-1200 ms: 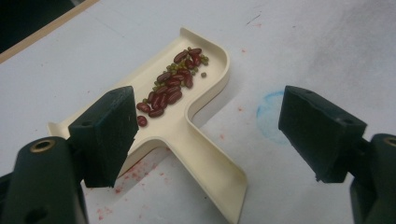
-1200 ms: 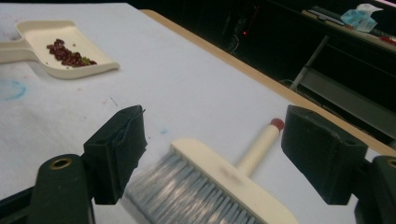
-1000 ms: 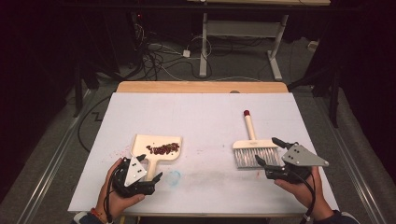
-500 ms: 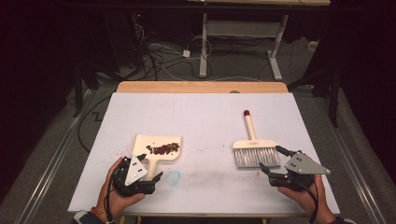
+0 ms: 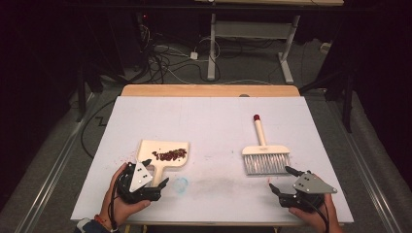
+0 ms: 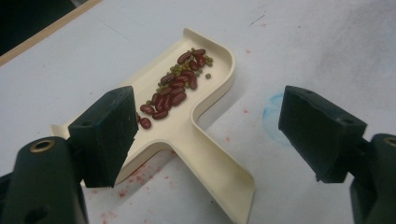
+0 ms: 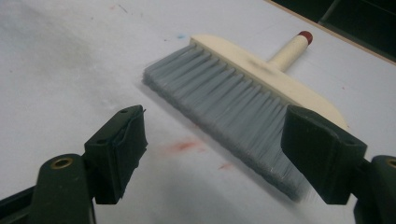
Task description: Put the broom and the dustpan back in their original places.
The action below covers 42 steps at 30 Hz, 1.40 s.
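A cream dustpan [image 5: 164, 162] [image 6: 205, 154] lies at the near left of the table with red beans [image 5: 170, 154] [image 6: 175, 91] and a few small green ones in its tray. My left gripper [image 5: 154, 180] [image 6: 205, 135] is open, one jaw on each side of the pan's handle without touching it. A cream hand brush [image 5: 266, 156] [image 7: 243, 93] with grey bristles and a red-tipped handle lies flat at the near right. My right gripper [image 5: 283, 178] [image 7: 215, 140] is open and holds nothing, just short of the bristle ends.
A white sheet covers the table [image 5: 218, 116], and a wooden strip [image 5: 209, 90] shows along its far edge. A faint blue ring mark [image 5: 180, 184] lies beside the pan's handle. Cables and desk legs stand on the floor beyond.
My right gripper has drawn back from the brush toward the near edge of the table. The left gripper, pan and brush have not moved.
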Each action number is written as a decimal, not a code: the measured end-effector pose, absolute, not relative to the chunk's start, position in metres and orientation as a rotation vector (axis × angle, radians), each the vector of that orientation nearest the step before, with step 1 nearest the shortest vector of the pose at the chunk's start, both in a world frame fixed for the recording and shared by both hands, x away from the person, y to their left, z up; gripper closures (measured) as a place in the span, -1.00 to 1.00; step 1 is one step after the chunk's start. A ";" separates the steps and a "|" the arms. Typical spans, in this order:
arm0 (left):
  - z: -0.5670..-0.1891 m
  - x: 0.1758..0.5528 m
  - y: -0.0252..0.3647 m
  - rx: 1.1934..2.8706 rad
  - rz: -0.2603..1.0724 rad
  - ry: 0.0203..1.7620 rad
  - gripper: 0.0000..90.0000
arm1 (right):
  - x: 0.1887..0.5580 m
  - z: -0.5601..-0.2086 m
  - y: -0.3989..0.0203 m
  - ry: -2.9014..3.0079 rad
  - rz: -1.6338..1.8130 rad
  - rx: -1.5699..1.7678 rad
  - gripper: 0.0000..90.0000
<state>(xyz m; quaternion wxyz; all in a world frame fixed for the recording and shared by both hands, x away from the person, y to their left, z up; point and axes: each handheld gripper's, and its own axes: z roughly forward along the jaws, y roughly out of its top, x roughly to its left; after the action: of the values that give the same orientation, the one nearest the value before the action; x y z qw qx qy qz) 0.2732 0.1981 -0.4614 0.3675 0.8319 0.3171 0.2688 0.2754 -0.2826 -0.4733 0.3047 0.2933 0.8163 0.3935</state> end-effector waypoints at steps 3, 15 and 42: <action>-0.461 0.273 0.198 2.137 0.691 0.821 -0.57 | 0.276 -0.473 -0.281 2.160 1.052 0.766 -0.50; -0.461 0.268 0.196 2.159 0.706 0.790 -0.57 | 0.271 -0.466 -0.278 2.142 1.091 0.733 -0.51; -0.463 0.272 0.197 2.157 0.709 0.815 -0.57 | 0.275 -0.466 -0.277 2.137 1.092 0.731 -0.51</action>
<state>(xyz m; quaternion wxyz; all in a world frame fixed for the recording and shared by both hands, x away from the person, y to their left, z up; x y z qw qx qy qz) 0.2720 0.1974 -0.4627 0.3566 0.8354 0.3155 0.2747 0.2746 -0.2771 -0.4665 0.3110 0.2770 0.8096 0.4136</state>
